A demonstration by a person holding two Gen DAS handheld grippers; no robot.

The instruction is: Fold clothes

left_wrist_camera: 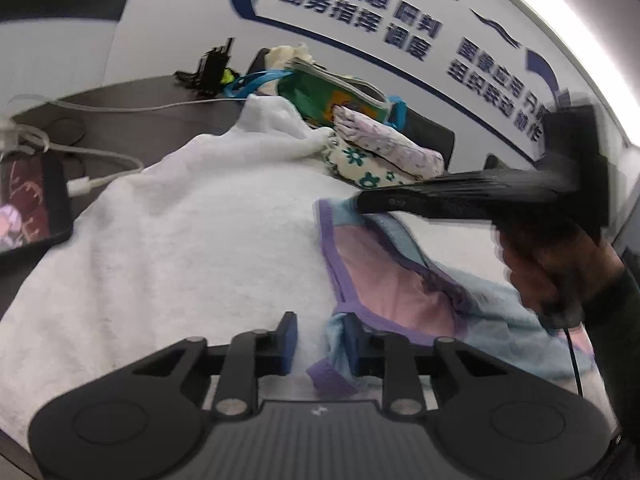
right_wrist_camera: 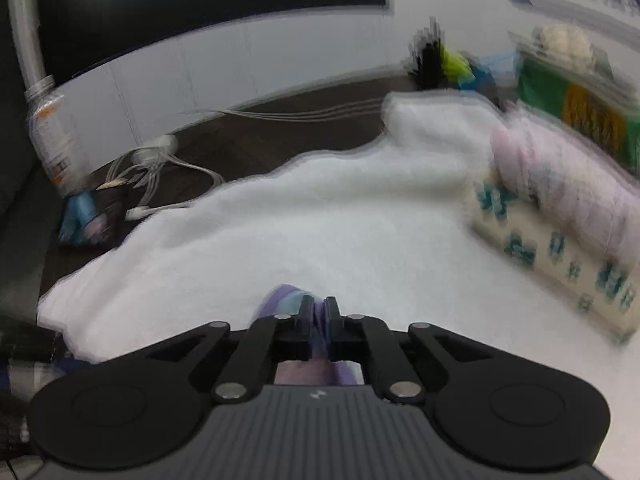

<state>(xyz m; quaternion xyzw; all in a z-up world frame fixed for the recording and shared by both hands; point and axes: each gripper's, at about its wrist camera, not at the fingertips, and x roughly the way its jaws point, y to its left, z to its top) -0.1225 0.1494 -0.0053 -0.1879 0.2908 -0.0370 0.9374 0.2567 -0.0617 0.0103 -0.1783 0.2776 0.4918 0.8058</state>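
Observation:
A small pink and light-blue garment (left_wrist_camera: 384, 280) with purple trim lies spread on a white towel (left_wrist_camera: 180, 220). My left gripper (left_wrist_camera: 320, 340) is open low over the towel, and its right finger touches the garment's near corner. In the left wrist view my right gripper (left_wrist_camera: 372, 204), blurred and held by a hand (left_wrist_camera: 560, 272), reaches over the garment's far edge. The right wrist view shows my right gripper (right_wrist_camera: 319, 312) shut on a bunched purple and blue fold of the garment (right_wrist_camera: 288, 300) above the towel (right_wrist_camera: 320, 220).
A stack of folded clothes (left_wrist_camera: 384, 152) (right_wrist_camera: 560, 220) sits at the towel's far right, with a green bag (left_wrist_camera: 320, 96) behind it. A phone (left_wrist_camera: 28, 204) with a white cable (left_wrist_camera: 100, 180) lies to the left. A bottle (right_wrist_camera: 52, 136) and a black device (left_wrist_camera: 216, 64) stand on the dark table.

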